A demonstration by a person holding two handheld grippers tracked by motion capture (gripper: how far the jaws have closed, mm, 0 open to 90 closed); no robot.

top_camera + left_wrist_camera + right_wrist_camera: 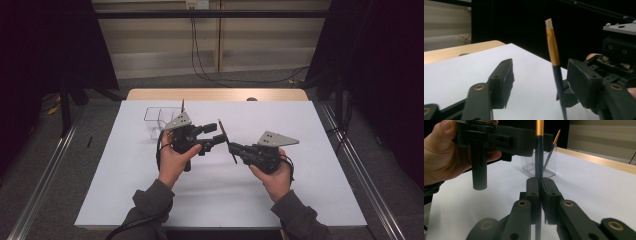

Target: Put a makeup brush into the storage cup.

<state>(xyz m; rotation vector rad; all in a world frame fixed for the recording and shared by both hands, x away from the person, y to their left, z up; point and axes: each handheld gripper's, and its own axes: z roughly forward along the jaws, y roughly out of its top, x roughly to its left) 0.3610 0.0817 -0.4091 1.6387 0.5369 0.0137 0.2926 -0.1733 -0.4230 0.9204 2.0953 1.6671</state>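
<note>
High view, left to right. Clear box (159,121) stands on the white table (125,190), back left, with a second brush (182,105) leaning in it, tip up. Just in front of the box, the left hand (172,157) holds the left gripper (216,133), pointing right toward the table's middle. Its jaws stand apart, nothing between them. Left gripper view confirms: the two black jaws are spread wide, white table between them, and the brush (554,60) rises upright near the far jaw but not touching the near one; whether it touches the far one, cannot tell.

Centre: brush (226,141), dark handle, gold ferrule, pale bristle tip up. It stands roughly upright, tilted slightly, held above the table between the two grippers.

Right: right hand (272,175) holds the right gripper (234,148), pointing left. Its jaws are closed tight on the brush's dark handle, low down. Right gripper view: jaws pressed together on the handle (539,157), which runs straight up between them; gold ferrule starts at the top edge. Behind it, the left gripper (499,137) just beside the brush, and the box (540,163) farther back with the other brush (552,147) leaning inside.
</note>
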